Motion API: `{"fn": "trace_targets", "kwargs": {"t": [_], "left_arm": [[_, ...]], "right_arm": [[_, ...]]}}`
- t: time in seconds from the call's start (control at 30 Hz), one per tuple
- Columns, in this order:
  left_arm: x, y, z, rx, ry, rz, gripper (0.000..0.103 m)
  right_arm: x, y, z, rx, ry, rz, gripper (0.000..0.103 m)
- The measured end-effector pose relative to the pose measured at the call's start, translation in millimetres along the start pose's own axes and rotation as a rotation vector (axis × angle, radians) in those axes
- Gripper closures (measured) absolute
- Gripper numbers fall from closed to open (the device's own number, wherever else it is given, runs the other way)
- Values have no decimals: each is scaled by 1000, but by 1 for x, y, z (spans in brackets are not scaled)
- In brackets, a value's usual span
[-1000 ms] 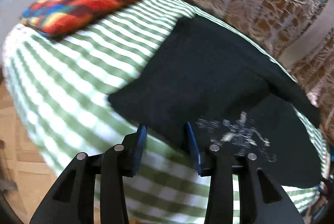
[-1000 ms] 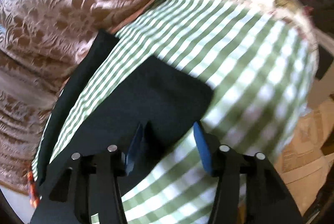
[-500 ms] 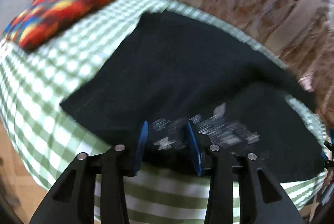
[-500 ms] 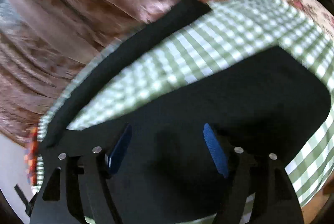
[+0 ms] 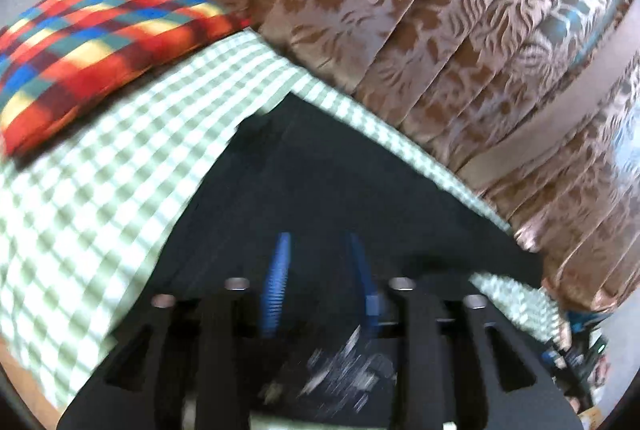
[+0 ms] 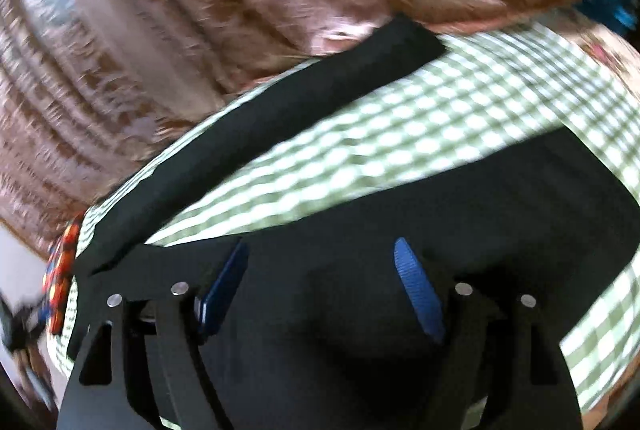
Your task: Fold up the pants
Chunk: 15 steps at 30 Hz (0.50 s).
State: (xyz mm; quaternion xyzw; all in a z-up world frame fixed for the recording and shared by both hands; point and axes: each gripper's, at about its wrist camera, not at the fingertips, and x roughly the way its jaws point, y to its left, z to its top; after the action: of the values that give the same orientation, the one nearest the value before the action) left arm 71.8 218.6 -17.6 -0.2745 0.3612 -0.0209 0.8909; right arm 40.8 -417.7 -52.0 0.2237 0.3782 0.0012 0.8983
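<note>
Black pants point(image 5: 320, 189) lie spread on a green-and-white checked bed cover point(image 5: 100, 189). A white print point(image 5: 344, 370) shows on them under the left gripper. My left gripper point(image 5: 320, 242) is open and empty, low over the pants. In the right wrist view the pants point(image 6: 480, 213) fill the lower half, and one leg point(image 6: 248, 133) runs as a dark strip along the far edge by the curtain. My right gripper point(image 6: 320, 250) is open wide and empty, close above the near leg.
A brown patterned curtain point(image 5: 440, 29) hangs right behind the bed and also shows in the right wrist view point(image 6: 200, 9). A red, blue and yellow checked pillow point(image 5: 88, 45) lies at the far left. The bed cover point(image 6: 440, 109) shows between the two legs.
Both grippers have moved forward over the pants towards the curtain. The right gripper has opened wider. The pants have not moved.
</note>
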Motion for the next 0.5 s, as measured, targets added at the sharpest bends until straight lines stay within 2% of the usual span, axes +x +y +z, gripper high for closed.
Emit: {"fn": "trace_targets", "kwargs": {"t": [0.1, 0.27, 0.4, 0.5], "left_arm": [[26, -12, 40, -40, 17, -38, 56], [84, -12, 101, -141, 86, -38, 56], [140, -6, 137, -169, 139, 27, 56], [175, 0, 155, -170, 162, 111, 56]], "right_arm": [[13, 24, -1, -57, 25, 47, 23], [50, 58, -9, -140, 82, 87, 22], [71, 69, -15, -164, 104, 87, 21], [89, 68, -20, -140, 139, 88, 19]]}}
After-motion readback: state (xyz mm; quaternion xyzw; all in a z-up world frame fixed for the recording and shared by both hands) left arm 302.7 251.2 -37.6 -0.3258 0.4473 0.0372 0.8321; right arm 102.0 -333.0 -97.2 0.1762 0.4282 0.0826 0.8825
